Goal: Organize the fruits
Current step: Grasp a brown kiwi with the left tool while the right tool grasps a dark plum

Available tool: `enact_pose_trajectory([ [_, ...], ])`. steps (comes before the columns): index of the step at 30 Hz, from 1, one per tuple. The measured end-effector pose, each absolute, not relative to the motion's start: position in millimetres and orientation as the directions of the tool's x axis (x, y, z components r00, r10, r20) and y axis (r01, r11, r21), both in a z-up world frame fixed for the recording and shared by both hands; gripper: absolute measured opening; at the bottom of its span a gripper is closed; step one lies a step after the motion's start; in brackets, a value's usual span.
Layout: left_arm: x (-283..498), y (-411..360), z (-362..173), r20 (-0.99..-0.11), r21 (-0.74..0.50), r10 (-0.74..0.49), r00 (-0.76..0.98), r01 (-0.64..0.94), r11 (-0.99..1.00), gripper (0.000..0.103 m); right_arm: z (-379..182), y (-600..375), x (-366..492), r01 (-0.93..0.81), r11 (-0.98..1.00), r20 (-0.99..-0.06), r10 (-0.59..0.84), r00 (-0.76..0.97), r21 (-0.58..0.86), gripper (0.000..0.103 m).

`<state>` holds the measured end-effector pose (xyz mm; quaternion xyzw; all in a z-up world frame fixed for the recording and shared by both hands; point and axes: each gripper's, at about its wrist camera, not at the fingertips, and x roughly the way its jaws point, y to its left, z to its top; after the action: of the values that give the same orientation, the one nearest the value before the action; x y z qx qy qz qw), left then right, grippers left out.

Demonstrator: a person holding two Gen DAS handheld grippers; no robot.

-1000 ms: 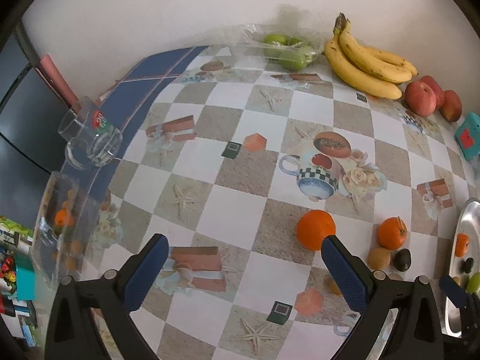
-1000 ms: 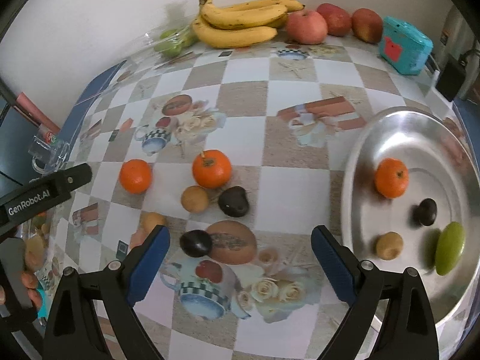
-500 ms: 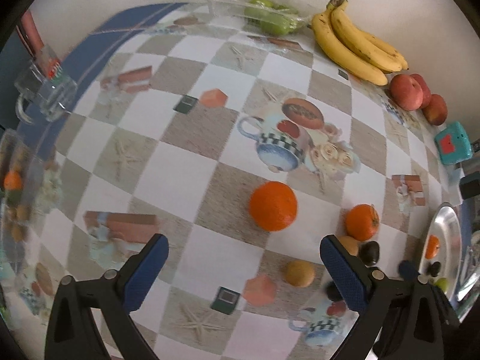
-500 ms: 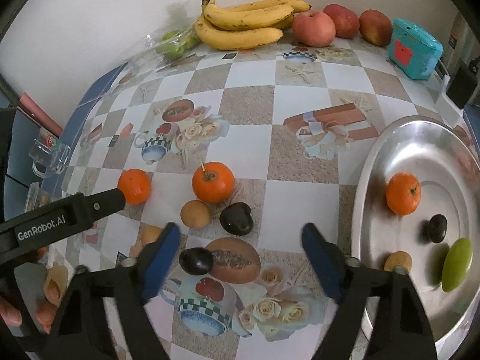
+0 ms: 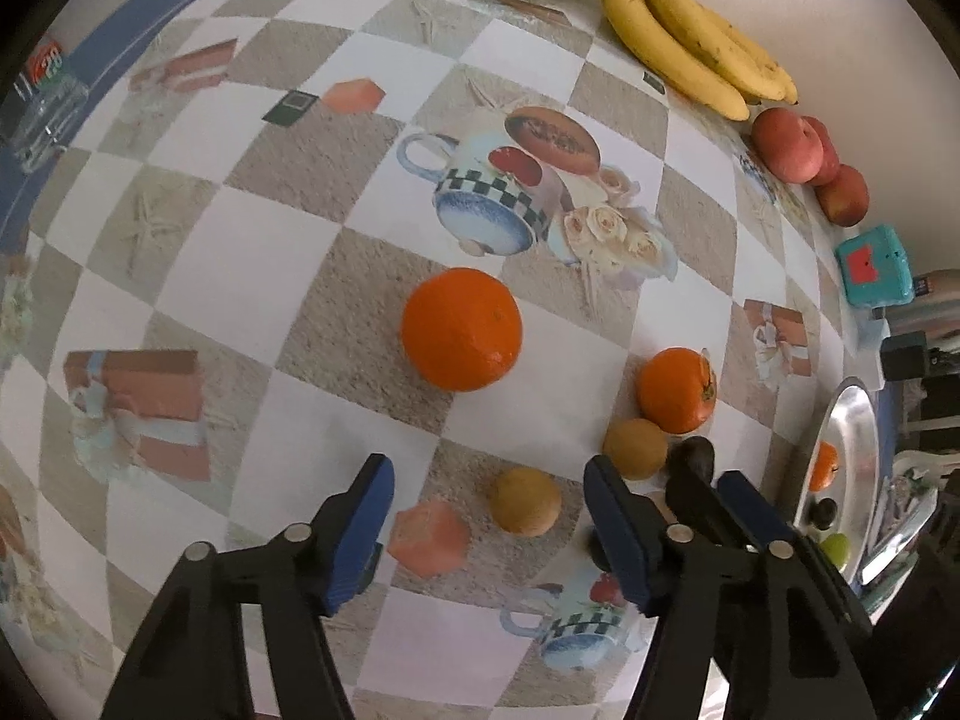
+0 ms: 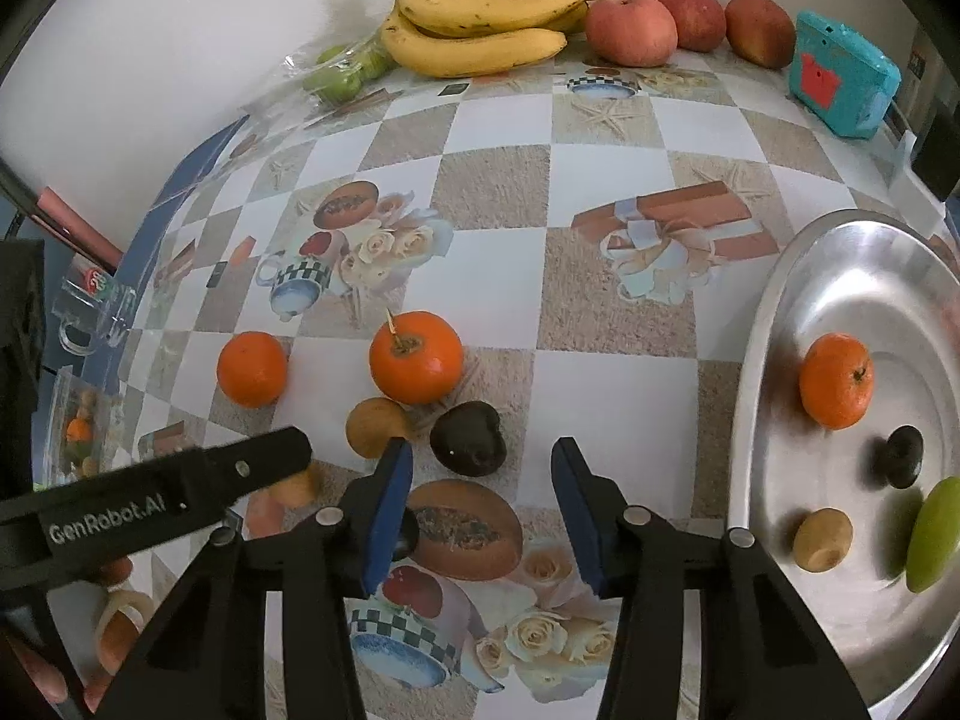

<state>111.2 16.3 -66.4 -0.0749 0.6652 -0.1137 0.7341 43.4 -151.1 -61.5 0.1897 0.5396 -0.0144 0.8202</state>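
Note:
Loose fruit lies on the patterned tablecloth. In the left wrist view, my left gripper (image 5: pixel 489 480) is open, low over a small brown fruit (image 5: pixel 526 500) between its fingers, with a large orange (image 5: pixel 461 329) just beyond. In the right wrist view, my right gripper (image 6: pixel 482 468) is open, right before a dark avocado-like fruit (image 6: pixel 468 438). A stemmed orange (image 6: pixel 416 356), a brown fruit (image 6: pixel 373 427) and another orange (image 6: pixel 252 368) lie close by. The steel plate (image 6: pixel 780 312) at right holds an orange (image 6: pixel 835 380), a dark fruit (image 6: pixel 903 456), a brown fruit (image 6: pixel 822 539) and a green fruit (image 6: pixel 932 534).
Bananas (image 6: pixel 486 30), three red apples (image 6: pixel 631 28) and bagged green fruit (image 6: pixel 342 69) line the back wall. A teal box (image 6: pixel 843 81) stands at back right. A glass mug (image 6: pixel 90 312) and a clear container (image 6: pixel 78 432) stand at the table's left edge.
My left gripper moved forward and down toward the large orange and small brown fruit, and its jaws narrowed. My right gripper advanced toward the dark fruit, its jaws narrower too.

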Motion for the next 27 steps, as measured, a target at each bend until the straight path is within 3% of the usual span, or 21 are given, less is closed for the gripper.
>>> enact_pose_trajectory([
  [7, 109.9, 13.9, -67.4, -0.953, -0.289, -0.293, 0.073, 0.063, 0.955, 0.043, -64.6, -144.7, 46.7, 0.208, 0.938, -0.897, 0.177, 0.406, 0.279, 0.038],
  [14, 110.1, 12.5, -67.6, -0.944, -0.322, -0.325, 0.057, 0.049, 0.945, 0.031, -66.7, -150.1, 47.2, 0.229, 0.926, -0.891, 0.188, 0.413, 0.302, 0.033],
  [27, 109.7, 12.5, -65.6, -0.941, -0.33, -0.332, 0.064, 0.046, 0.943, 0.027, -68.7, -150.6, 53.1, 0.255, 0.912, -0.891, 0.201, 0.408, 0.322, 0.027],
])
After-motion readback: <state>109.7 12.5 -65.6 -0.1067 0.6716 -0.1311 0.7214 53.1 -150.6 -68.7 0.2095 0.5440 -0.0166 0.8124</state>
